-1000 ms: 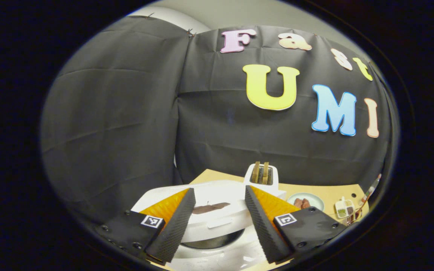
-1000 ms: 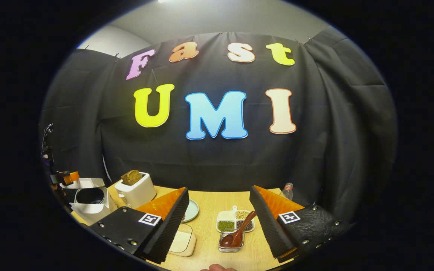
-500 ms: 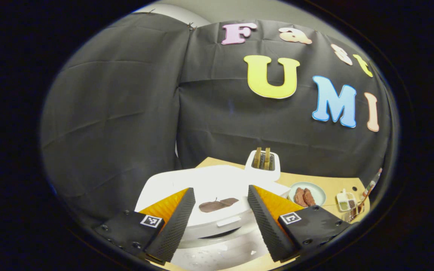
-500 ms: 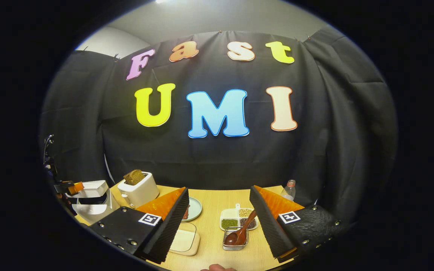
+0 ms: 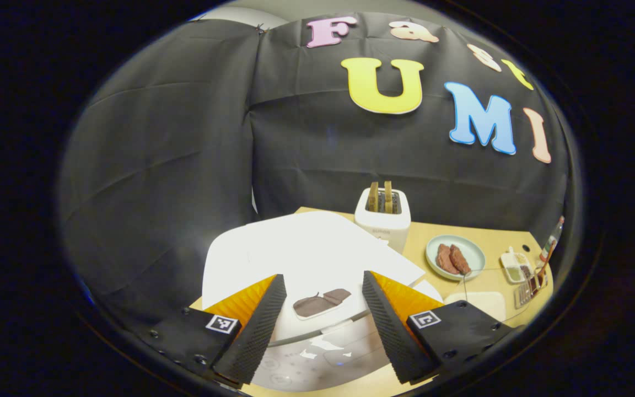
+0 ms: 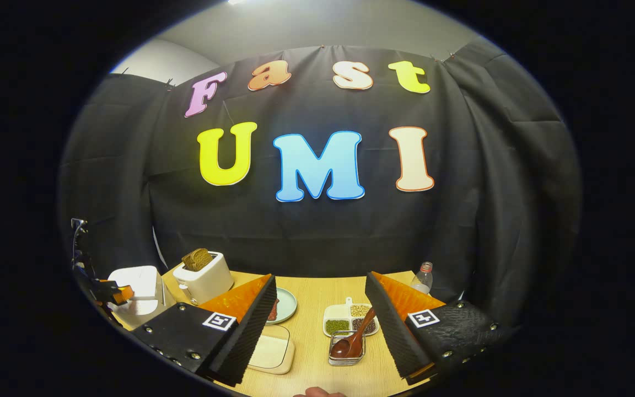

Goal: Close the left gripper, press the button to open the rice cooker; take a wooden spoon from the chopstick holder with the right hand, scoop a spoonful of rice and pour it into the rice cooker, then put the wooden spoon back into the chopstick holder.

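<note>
White rice cooker (image 5: 306, 259) lid, seen raised a second ago, is now lowered just ahead of the left gripper (image 5: 323, 325), fingers spread. Reopening is judged necessary. Right gripper (image 6: 320, 325) is held spread above the wooden spoon (image 6: 353, 339), untouched in its holder.

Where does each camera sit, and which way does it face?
Left gripper view: rides the left tongs, open, looking down over the white rice cooker toward the toaster.
Right gripper view: rides the right tongs, open, facing the table, wooden spoon ahead; a fingertip at bottom.
Shared: rice cooker, toaster, plate, spoon.
</note>
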{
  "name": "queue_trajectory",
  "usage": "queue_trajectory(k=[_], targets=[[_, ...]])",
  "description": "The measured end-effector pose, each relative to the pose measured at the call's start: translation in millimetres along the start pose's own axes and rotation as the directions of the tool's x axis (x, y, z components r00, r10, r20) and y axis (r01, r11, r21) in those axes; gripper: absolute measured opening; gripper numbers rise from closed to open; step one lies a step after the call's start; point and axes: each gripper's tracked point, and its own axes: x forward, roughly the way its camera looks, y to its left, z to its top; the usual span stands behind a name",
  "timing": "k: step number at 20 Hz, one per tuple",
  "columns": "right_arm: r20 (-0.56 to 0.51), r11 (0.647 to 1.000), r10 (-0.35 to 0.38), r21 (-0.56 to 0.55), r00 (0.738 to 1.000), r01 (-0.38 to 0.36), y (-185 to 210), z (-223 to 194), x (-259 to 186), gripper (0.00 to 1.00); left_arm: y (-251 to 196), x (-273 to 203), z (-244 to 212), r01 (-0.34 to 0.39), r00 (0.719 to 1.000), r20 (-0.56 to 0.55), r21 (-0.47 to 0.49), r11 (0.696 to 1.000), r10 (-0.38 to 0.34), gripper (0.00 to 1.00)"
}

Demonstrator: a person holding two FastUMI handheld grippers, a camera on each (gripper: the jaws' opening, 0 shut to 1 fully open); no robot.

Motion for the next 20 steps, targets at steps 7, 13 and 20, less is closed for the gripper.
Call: queue_trajectory(k=[7,13,20], targets=[[0.006,1.0,0.001,0.007,1.0,-0.001,9,1,-5,0.98,2,-2,0,0.002,0.999,-0.034,-0.025,1.0,-0.002,0.98],[0.033,1.0,-0.007,-0.006,0.999,0.007,18,12,-13,0.98,12,-24,52,0.052,0.996,0.082,-0.072,0.996,-0.047,0.98],[0.146,0.999,0.025,0.03,0.989,-0.029,43,62,-38,0.98,-25,-96,179,0.171,0.944,0.295,-0.058,0.983,-0.147,0.96]])
